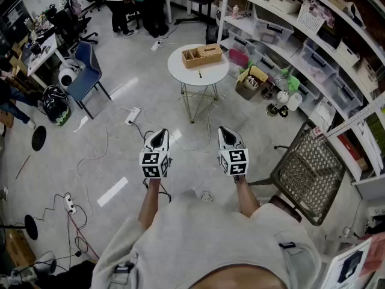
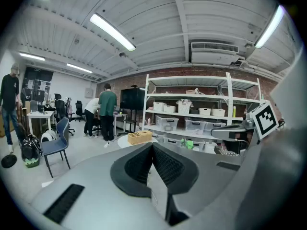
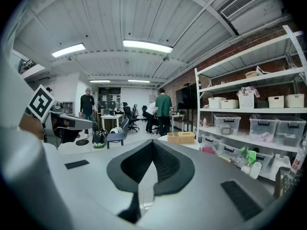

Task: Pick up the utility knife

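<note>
Pointing slightly downward above the floor, the left gripper (image 1: 159, 136) and the right gripper (image 1: 226, 132) are hanging side by side in front of the person, well apart from the round white table (image 1: 180, 68). Both pairs of jaws are pressing together at the tips, gripping nothing and touching nothing. The utility knife (image 1: 200, 74), a small slim shape that is hard to make out, is lying on that table just beside the wooden tray (image 1: 202, 55), on the person's side.

Two grippers (image 1: 159, 132) (image 1: 224, 130), one round table (image 1: 183, 72), one wooden box (image 1: 202, 56), two chairs (image 1: 84, 71) (image 1: 310, 170).
</note>
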`<state>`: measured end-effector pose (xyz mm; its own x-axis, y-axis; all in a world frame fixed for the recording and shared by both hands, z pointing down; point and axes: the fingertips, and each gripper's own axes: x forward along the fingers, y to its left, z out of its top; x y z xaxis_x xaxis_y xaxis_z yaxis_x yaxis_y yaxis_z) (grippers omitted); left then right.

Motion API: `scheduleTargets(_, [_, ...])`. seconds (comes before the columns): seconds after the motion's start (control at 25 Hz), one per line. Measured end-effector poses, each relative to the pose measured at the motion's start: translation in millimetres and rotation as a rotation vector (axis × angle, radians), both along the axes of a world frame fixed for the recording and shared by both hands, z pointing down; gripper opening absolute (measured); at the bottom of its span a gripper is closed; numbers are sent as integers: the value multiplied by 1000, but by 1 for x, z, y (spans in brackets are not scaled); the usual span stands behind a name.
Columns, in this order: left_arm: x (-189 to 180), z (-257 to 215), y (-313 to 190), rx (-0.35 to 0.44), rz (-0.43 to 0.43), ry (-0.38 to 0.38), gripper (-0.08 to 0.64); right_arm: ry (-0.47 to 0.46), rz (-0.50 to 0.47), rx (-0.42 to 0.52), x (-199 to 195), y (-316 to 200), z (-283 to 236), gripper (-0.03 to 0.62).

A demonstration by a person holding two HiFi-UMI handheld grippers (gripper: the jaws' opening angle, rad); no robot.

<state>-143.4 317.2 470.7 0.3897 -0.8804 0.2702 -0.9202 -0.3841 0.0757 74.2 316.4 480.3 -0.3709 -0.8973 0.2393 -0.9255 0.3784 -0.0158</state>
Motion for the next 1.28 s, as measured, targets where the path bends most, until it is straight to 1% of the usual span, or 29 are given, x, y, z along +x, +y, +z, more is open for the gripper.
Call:
scheduleTargets(0.32, [11, 3, -1, -1, 8, -2, 20, 8, -9, -6, 6, 1, 4, 31])
scheduleTargets(0.52, [15, 0, -2, 4, 4, -3, 20, -22, -13, 0, 11, 0, 2, 31])
scheduleTargets(0.68, [20, -1, -3, 6, -5, -3, 20, -20, -28, 3, 15, -1, 2, 31])
scheduleTargets(1.08, [55, 17, 4, -21, -14, -1, 20, -15, -70, -17, 33, 0, 16, 32])
scheduleTargets(1.28, [62, 30, 6, -46, -21, -2, 20, -18, -84, -38, 37, -2, 27, 32])
